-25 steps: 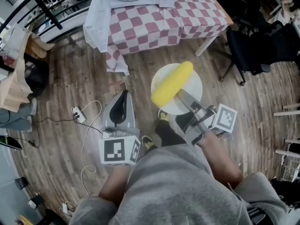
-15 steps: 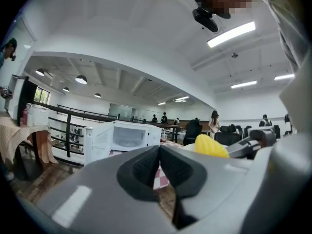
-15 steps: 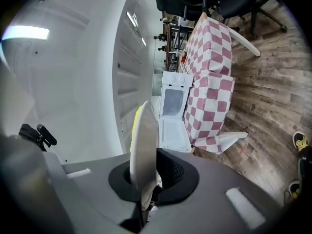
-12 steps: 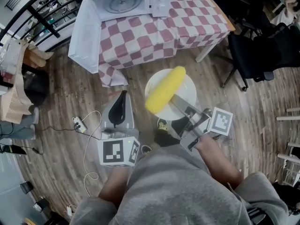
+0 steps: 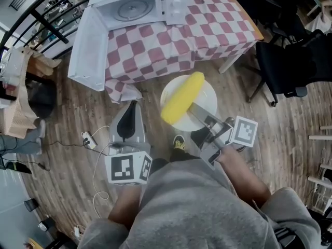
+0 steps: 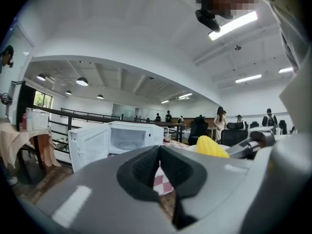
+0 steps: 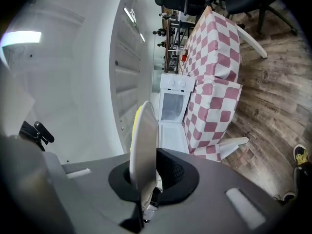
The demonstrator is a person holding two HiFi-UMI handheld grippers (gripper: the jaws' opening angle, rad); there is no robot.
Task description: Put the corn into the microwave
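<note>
A yellow corn cob (image 5: 182, 97) lies on a white plate (image 5: 208, 93). My right gripper (image 5: 194, 109) is shut on the plate's near rim and carries it level above the wooden floor, short of the table. The right gripper view shows the plate (image 7: 144, 150) edge-on between the jaws, with a strip of corn (image 7: 137, 118) behind it. The white microwave (image 5: 136, 7) stands on the checkered table, its door (image 5: 85, 48) swung open to the left and its cavity empty. My left gripper (image 5: 134, 104) is shut on nothing, to the left of the plate, and faces the microwave (image 6: 122, 140).
The table (image 5: 207, 25) wears a pink-and-white checkered cloth that hangs toward the floor. A black office chair (image 5: 290, 61) stands to the right. A power strip with a white cable (image 5: 87, 137) lies on the floor at the left. A railing runs at the far left.
Both grippers, with the plate and corn, have come closer to the table. The microwave and its open door now show fully at the top of the head view.
</note>
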